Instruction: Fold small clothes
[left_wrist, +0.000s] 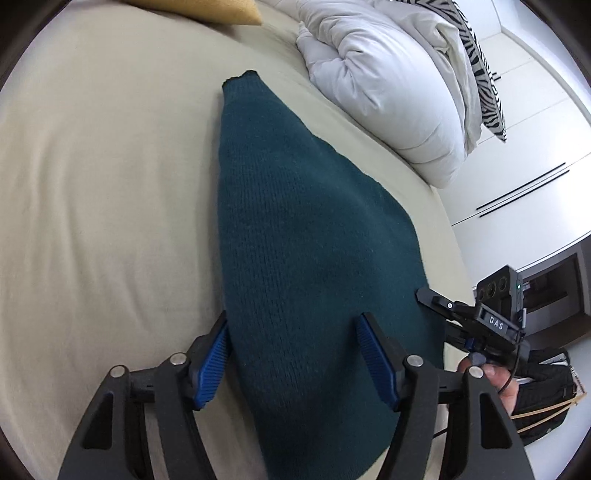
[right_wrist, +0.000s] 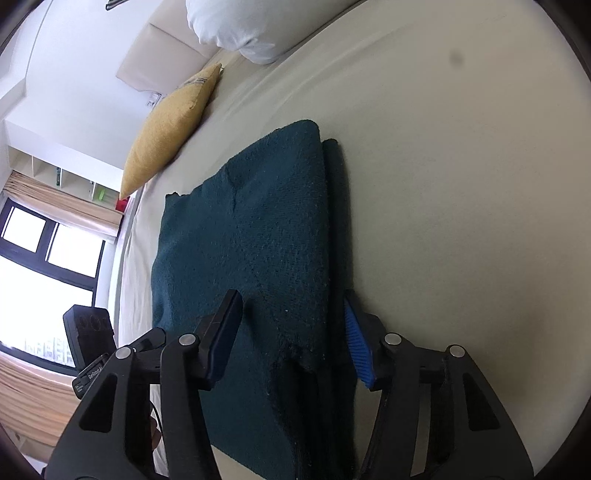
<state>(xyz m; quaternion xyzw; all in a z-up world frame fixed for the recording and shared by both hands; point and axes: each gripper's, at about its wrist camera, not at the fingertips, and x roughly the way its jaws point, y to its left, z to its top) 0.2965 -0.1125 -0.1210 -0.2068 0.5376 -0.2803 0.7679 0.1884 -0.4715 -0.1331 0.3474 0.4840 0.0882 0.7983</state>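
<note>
The left hand-held gripper (left_wrist: 293, 325) hangs low over the near end of the dark teal knit garment (left_wrist: 295, 240), blue pads standing wide apart with the cloth running between them, and no pinch on it that I can see. Over on the other side, the right hand-held gripper (right_wrist: 291, 306) sits at the folded edge of the same garment (right_wrist: 251, 229), jaws part open; its right pad is tight against the stacked layers, but whether it truly grips them I cannot tell. The garment lies flat on the bed (left_wrist: 92, 184), folded into a long shape on a smooth beige sheet. A bunched white duvet (left_wrist: 388, 85) is heaped just beyond it, with a zebra-striped fabric (left_wrist: 484, 85) at its far side. A mustard cushion (right_wrist: 170, 122) rests at the bed's edge. White wardrobe doors (left_wrist: 532, 122) stand past the duvet, and a bright window (right_wrist: 40, 258) with a tan blind fills the wall behind.
</note>
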